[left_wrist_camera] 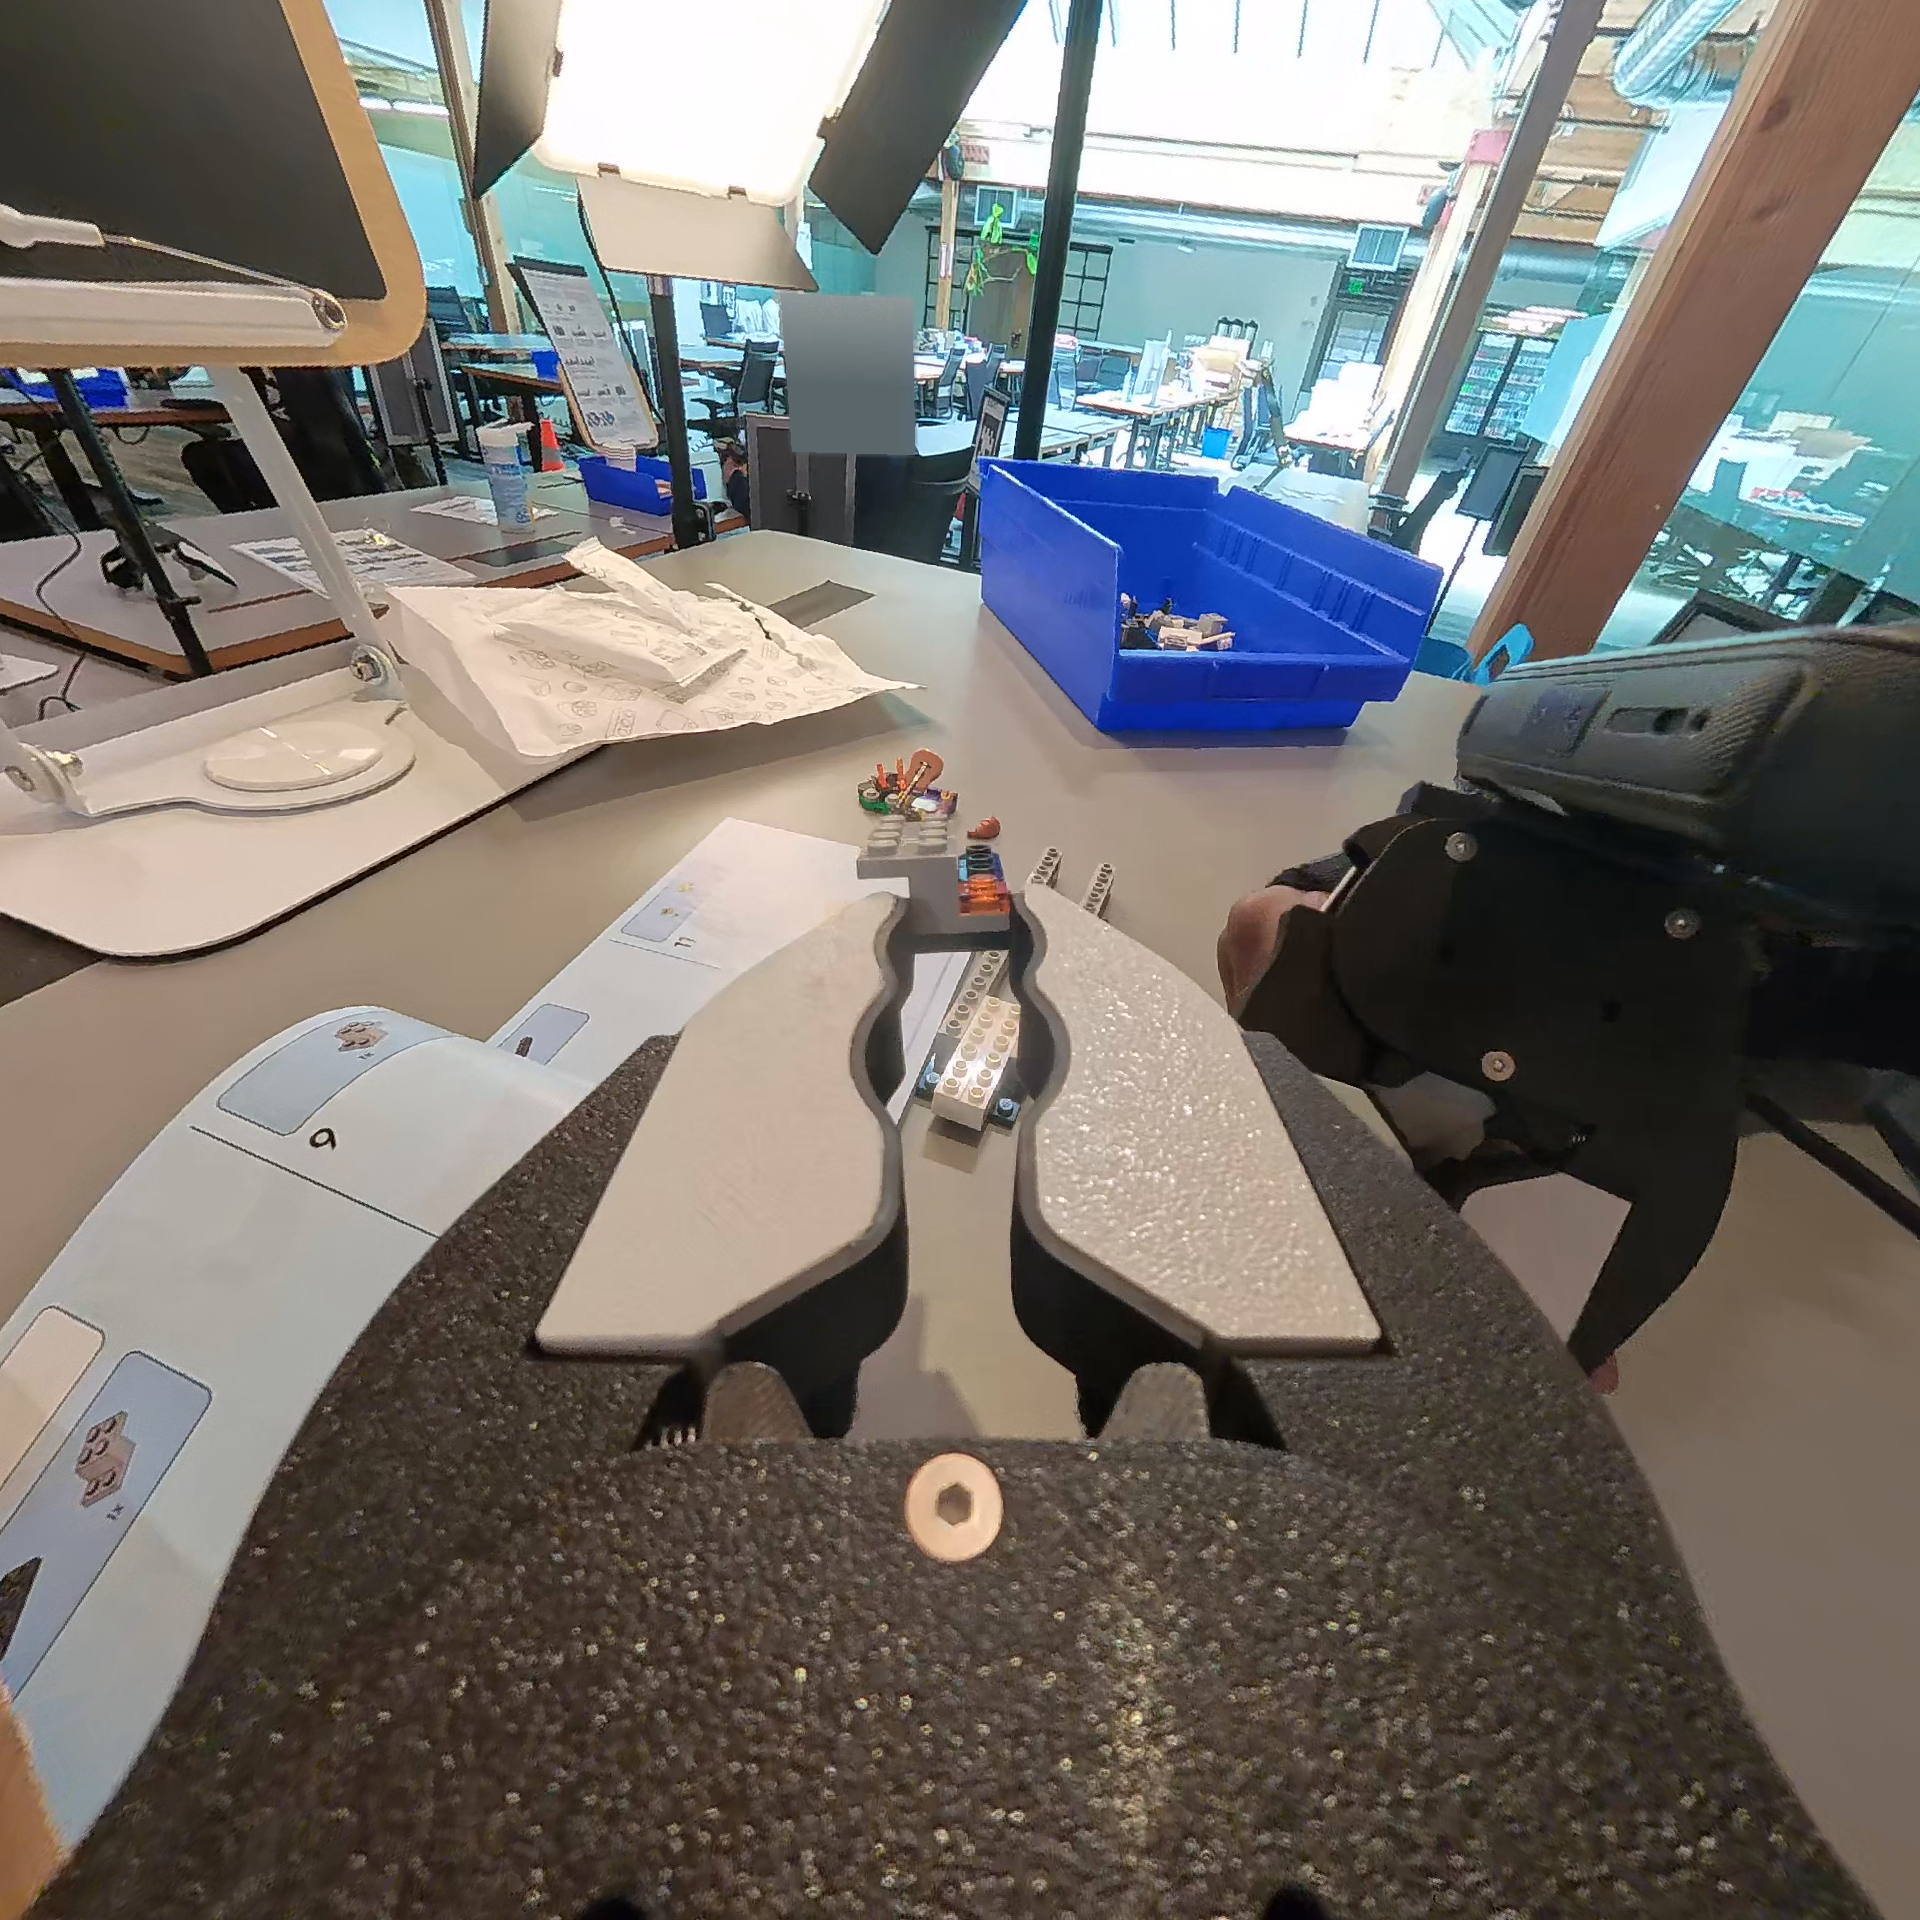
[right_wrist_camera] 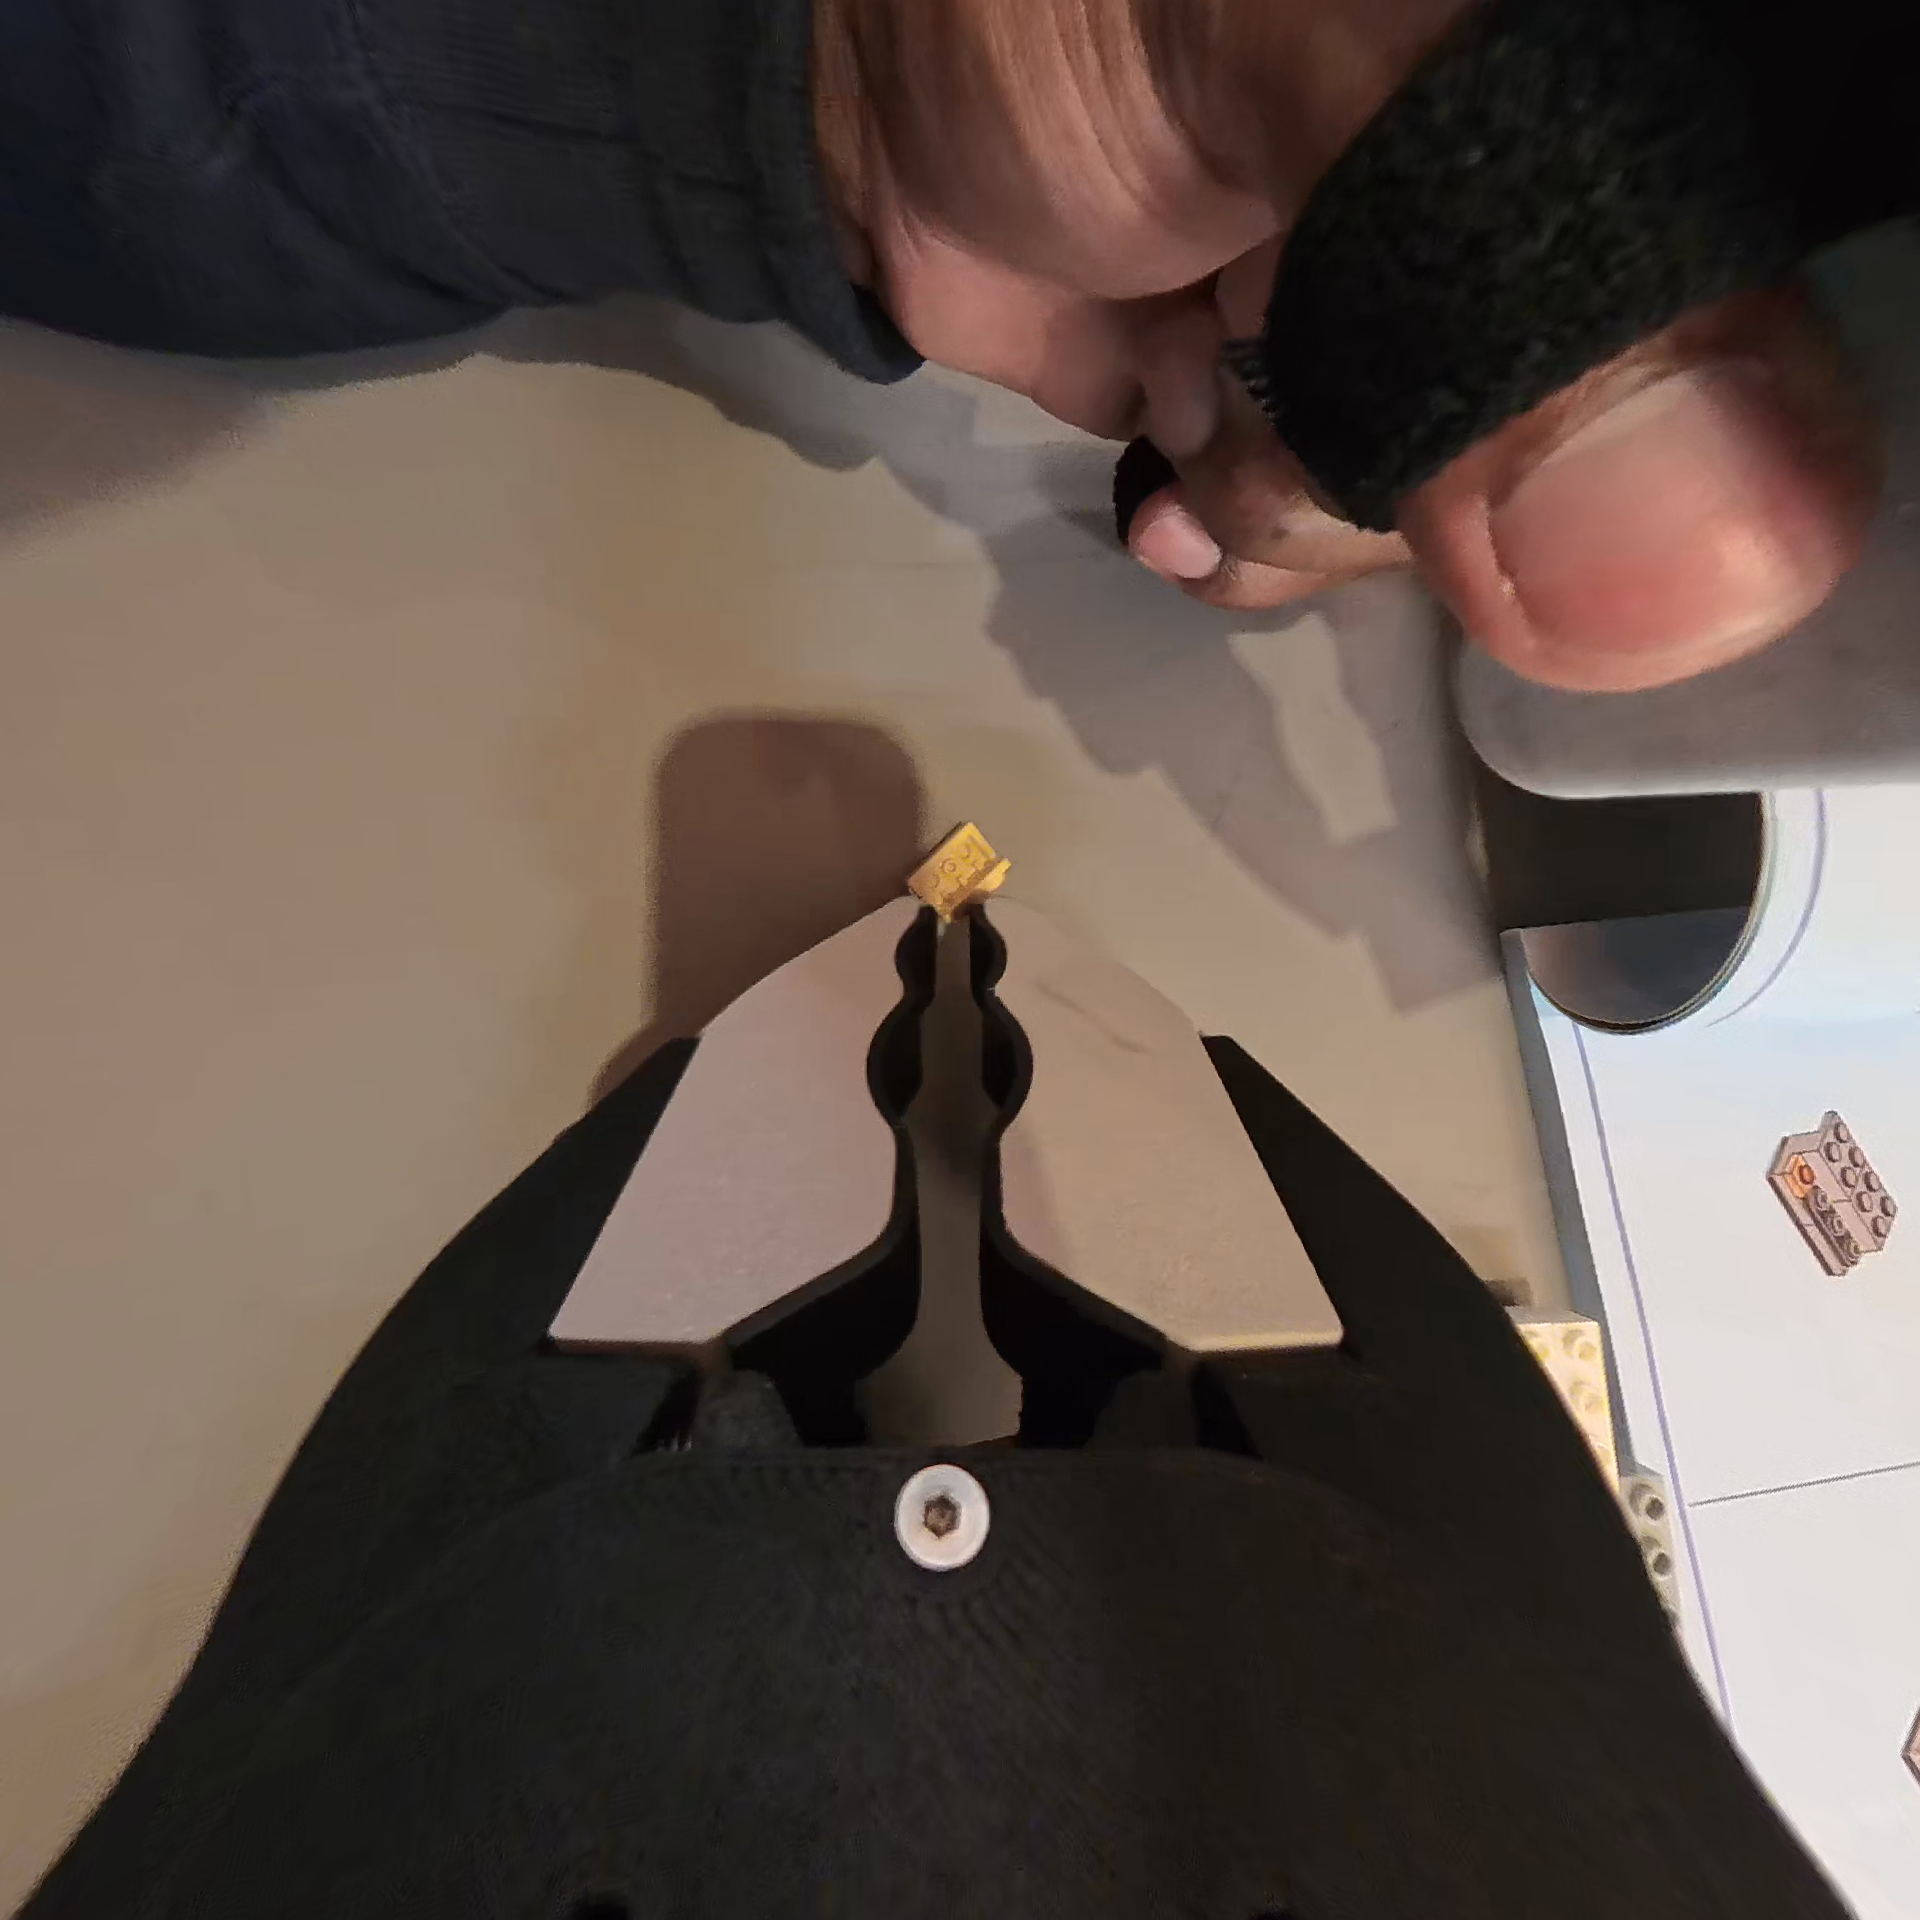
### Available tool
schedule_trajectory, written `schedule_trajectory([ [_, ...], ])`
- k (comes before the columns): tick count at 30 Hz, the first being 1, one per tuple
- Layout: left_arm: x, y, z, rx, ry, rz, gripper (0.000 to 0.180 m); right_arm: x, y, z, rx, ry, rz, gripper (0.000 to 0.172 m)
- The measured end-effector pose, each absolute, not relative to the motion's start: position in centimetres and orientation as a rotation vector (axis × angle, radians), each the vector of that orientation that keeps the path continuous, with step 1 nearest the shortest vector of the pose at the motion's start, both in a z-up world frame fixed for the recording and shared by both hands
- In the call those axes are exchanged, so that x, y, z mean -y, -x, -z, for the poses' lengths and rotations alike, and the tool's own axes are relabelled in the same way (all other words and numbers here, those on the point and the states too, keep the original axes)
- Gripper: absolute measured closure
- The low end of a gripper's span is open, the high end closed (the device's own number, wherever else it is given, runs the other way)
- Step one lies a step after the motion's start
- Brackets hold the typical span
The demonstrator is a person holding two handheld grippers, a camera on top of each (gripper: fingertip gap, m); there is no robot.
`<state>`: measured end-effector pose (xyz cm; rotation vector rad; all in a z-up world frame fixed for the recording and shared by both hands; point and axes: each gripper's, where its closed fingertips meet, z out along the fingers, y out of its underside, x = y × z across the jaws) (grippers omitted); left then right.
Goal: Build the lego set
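Observation:
My left gripper (left_wrist_camera: 961,920) is shut on a small grey brick assembly (left_wrist_camera: 920,868) that carries a clear orange piece (left_wrist_camera: 985,896) and a dark blue piece. It holds the assembly above an instruction booklet (left_wrist_camera: 707,894) and a white brick build (left_wrist_camera: 982,1060) on the table. My right gripper (right_wrist_camera: 951,916) is shut on a small yellow piece (right_wrist_camera: 961,871), pinched by its lower edge at the very fingertips, over the tan table top (right_wrist_camera: 364,727). The right gripper also shows in the left wrist view (left_wrist_camera: 1595,1351), pointing down at the table on the right.
A blue bin (left_wrist_camera: 1195,623) with a few parts stands at the back right. A crumpled white paper bag (left_wrist_camera: 623,665) and a lamp base (left_wrist_camera: 291,758) lie at the left. A small pile of coloured pieces (left_wrist_camera: 904,784) lies ahead. A person's hand (right_wrist_camera: 1558,499) is close in the right view. About 15 cm separates my left fingertips from my right.

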<state>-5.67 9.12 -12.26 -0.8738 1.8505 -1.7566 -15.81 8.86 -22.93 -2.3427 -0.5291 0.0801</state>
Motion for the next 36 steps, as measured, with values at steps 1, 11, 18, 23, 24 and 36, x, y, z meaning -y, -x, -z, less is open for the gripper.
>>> schedule_trajectory([
  [1,-9.1,5.6,12.3,-1.851,0.876,1.754,0.164,-8.9,15.6,22.8,0.527,2.333,-0.061,0.166],
  [11,-9.3,5.5,12.7,-1.856,0.868,1.703,0.164,-9.0,14.9,22.9,0.353,2.378,-0.091,0.153],
  [18,-9.5,5.6,12.5,-1.847,0.864,1.704,0.164,-9.3,14.6,23.1,0.309,2.405,-0.046,0.154],
  [23,-9.6,5.5,12.5,-1.845,0.868,1.702,0.164,-8.8,13.7,22.6,0.410,2.415,0.101,0.154],
  [24,-9.6,5.5,12.5,-1.846,0.868,1.703,0.164,-8.4,13.1,22.6,0.449,2.432,0.167,0.154],
  [36,-9.2,5.8,12.4,-1.849,0.853,1.711,0.164,-6.0,12.8,18.4,0.803,2.309,0.506,0.143],
])
